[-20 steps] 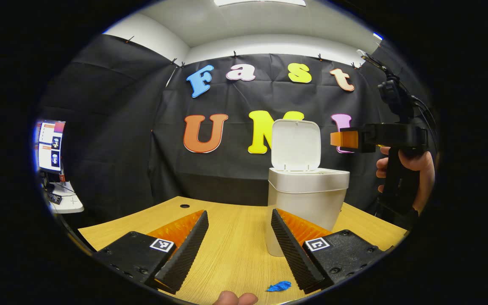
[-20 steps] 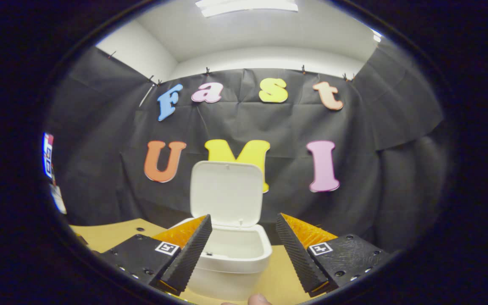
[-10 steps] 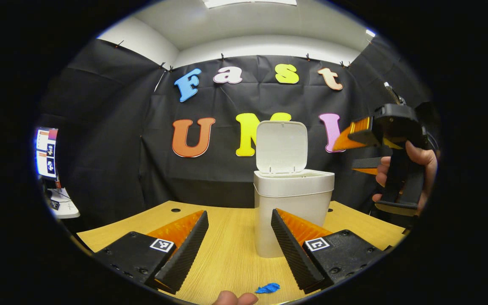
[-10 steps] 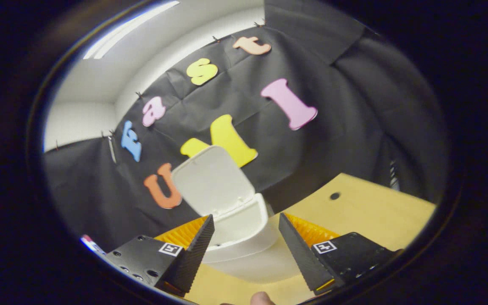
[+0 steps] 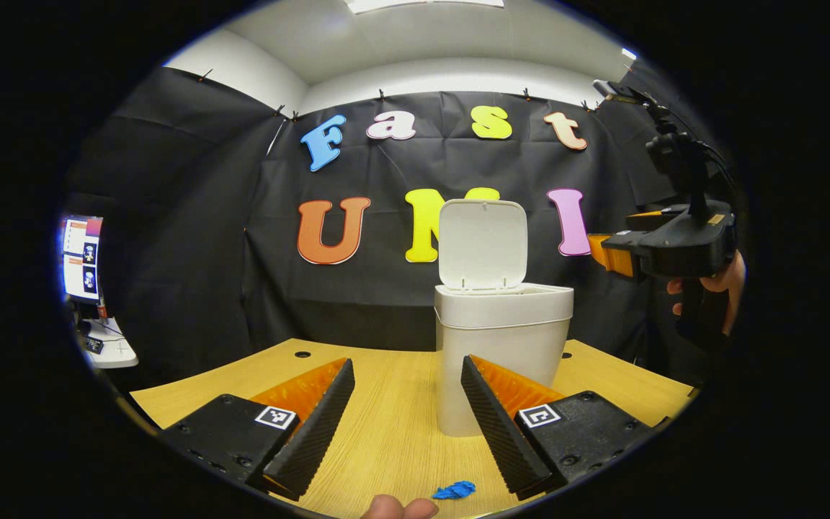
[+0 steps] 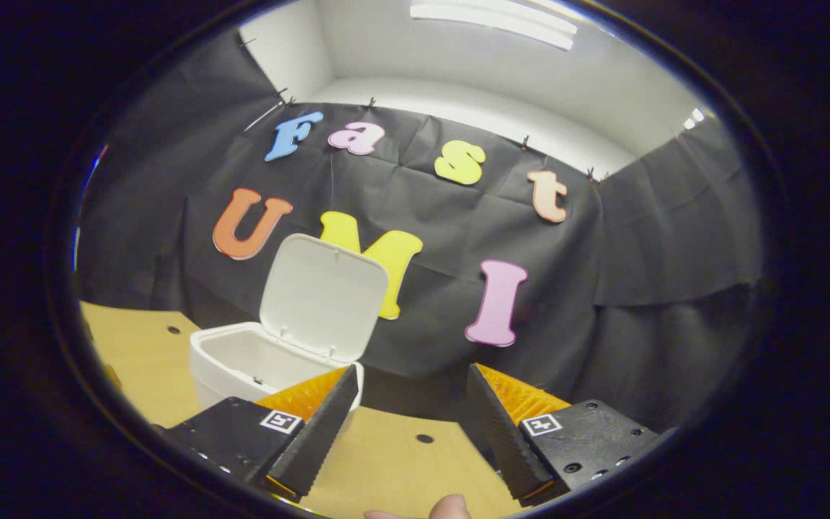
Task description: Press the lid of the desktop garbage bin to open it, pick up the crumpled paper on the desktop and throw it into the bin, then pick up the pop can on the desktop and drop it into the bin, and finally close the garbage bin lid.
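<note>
Bin lid up, both claws spread, empty

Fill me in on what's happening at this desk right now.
A person holds a gripper in each hand at a wooden desk. The white bin stands with its lid up. The left gripper is open and empty near a blue scrap. The right gripper, also open and empty, is raised beside the bin.
</note>
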Tool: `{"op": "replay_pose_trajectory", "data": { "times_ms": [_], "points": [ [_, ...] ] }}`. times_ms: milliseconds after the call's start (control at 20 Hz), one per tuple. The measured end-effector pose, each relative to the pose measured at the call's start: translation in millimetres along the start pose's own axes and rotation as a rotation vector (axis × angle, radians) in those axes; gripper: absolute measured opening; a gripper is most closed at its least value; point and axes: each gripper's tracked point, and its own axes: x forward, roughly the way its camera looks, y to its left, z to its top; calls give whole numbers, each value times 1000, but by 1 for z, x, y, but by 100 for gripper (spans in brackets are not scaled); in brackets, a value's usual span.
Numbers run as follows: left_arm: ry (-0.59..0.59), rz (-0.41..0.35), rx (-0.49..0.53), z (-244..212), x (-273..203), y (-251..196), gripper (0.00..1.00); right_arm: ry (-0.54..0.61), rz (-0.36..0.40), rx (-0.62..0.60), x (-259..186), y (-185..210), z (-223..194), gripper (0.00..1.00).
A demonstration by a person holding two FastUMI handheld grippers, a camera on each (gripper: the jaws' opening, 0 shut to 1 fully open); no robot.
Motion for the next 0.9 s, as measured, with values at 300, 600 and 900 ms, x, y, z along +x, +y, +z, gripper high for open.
{"op": "replay_pose_trajectory", "data": {
  "times_ms": [300,600,900],
  "points": [
    [18,1,1,-5,0,1,96,116,141,588,-8,21,-28,95],
    [76,-9,13,-32,0,-7,96,22,97,334,-22,8,-29,95],
    [170,-50,19,-75,-8,-23,96,-50,25,177,-52,-13,-36,95]
  ]
}}
